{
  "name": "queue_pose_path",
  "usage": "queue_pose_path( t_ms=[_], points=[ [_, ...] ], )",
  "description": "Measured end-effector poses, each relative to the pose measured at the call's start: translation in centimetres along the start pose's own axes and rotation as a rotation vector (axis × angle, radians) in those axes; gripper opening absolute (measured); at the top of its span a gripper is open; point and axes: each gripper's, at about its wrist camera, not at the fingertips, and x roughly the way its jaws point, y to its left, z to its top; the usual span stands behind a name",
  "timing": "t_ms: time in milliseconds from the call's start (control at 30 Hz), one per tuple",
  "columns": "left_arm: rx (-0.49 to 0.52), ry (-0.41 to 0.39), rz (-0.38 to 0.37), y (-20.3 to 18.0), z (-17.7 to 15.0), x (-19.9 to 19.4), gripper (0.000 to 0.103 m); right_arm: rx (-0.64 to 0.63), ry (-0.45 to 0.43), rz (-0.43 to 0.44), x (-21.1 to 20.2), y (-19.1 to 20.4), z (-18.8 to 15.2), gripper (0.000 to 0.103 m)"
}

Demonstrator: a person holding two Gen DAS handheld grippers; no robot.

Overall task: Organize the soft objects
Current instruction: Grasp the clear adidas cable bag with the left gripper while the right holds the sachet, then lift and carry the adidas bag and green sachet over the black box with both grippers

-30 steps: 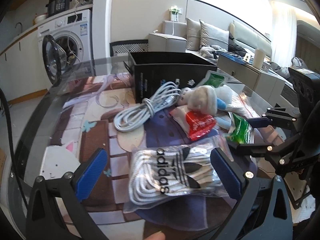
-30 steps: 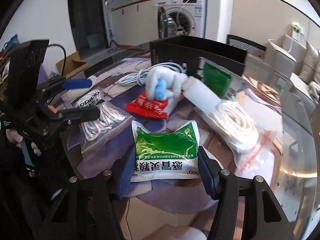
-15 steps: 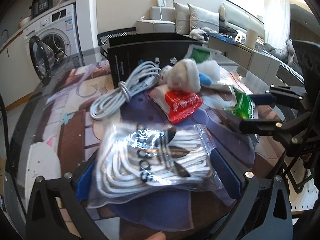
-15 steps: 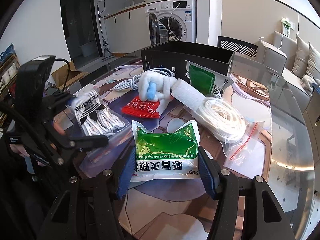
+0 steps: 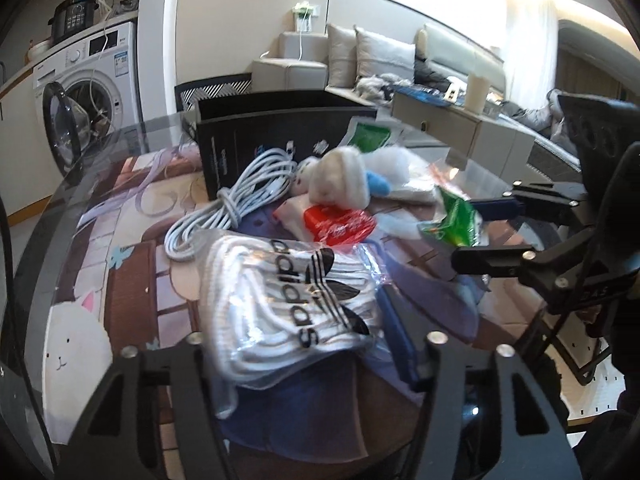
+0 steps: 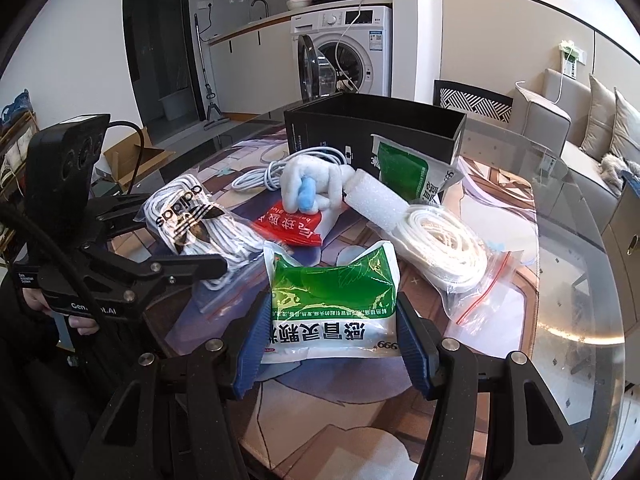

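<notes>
The left claw (image 5: 304, 344) has lifted the sock bag (image 5: 288, 304); the right claw (image 6: 328, 332), seemingly raised, clamps the green packet (image 6: 334, 300).

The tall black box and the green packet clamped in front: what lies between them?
In the right wrist view: a red sachet and a white-and-blue plush toy.

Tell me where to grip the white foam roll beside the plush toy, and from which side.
Grip the white foam roll across its middle, coming from above. It lies flat and slanted, its far end near the plush toy and its near end against the bagged white rope, so only its long sides look free.
</notes>
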Motion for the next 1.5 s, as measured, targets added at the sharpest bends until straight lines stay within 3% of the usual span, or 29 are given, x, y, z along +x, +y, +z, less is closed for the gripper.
queue_pose_path(
  t_ms=[267, 433, 900, 1500],
  points=[
    [-0.012, -0.035, -0.038, 0.3, 0.3, -0.8, 0.031, -0.005, -0.032, -0.007, -1.1, 0.2, 0.3, 0.06],
    [-0.008, -0.049, -0.055, 0.3, 0.3, -1.6, 0.025, -0.007, -0.048, -0.014, -1.8, 0.4, 0.7, 0.06],
    [-0.041, -0.16, -0.075, 0.9, 1.2, -5.4, 0.024, -0.018, -0.131, -0.04, -4.2, 1.3, 2.0, 0.06],
    [-0.071, -0.238, 0.025, 2.7, 4.9, -5.9, 0.024, 0.076, -0.263, -0.111, -6.6, -0.3, 5.1, 0.06]
  ],
)
